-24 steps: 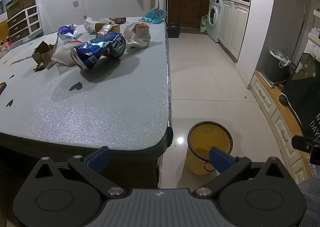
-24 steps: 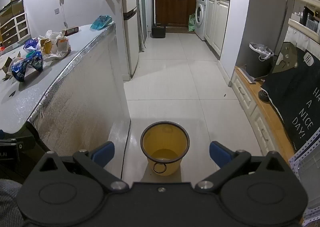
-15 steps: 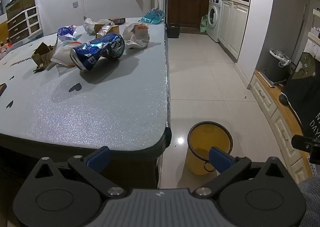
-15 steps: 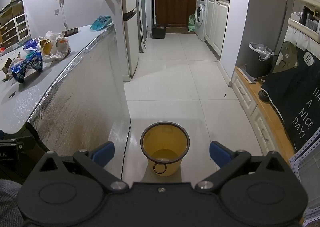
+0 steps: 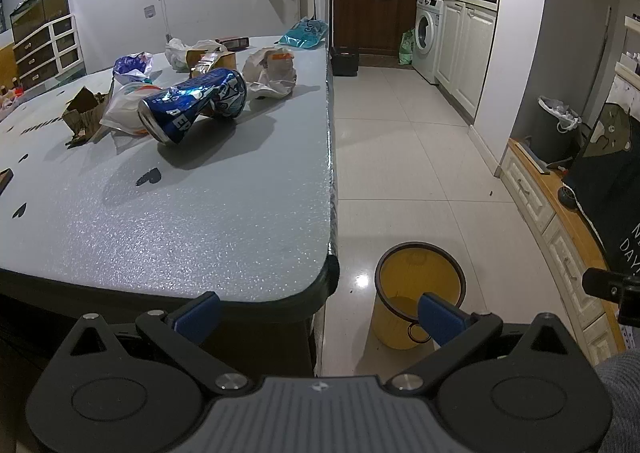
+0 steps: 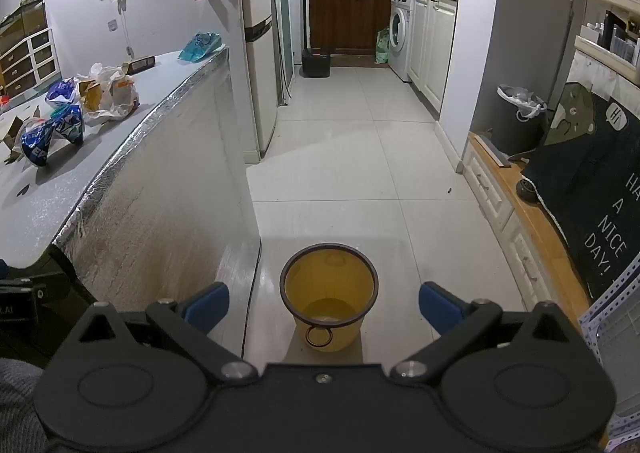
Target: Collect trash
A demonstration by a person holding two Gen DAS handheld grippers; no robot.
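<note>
Grey, speckled tabletop (image 5: 192, 213) is filling the left half of the left wrist view, and the trash is lying in a cluster toward the upper left of that frame. A crushed blue can (image 5: 194, 103) is lying on its side at the front of the cluster, its open end facing the camera. A white plastic bag (image 5: 120, 109) is sitting just left of the can, touching it, with torn brown cardboard (image 5: 82, 117) further left. A crumpled paper wrapper (image 5: 272, 71) is resting just right of the can, and a teal packet (image 5: 306, 33) is lying at the far corner of the table.

The yellow bin (image 6: 330, 293) is standing on the tiled floor (image 6: 360, 173) (lower centre of the right wrist view), beside the foil-clad table side; its inside is looking empty.

The left gripper (image 5: 318, 317) is hovering at the table's near edge with its blue pads spread wide, gripping nothing. The right gripper (image 6: 324, 307) is pointing down at the bin, its jaws likewise standing fully apart with nothing between them
</note>
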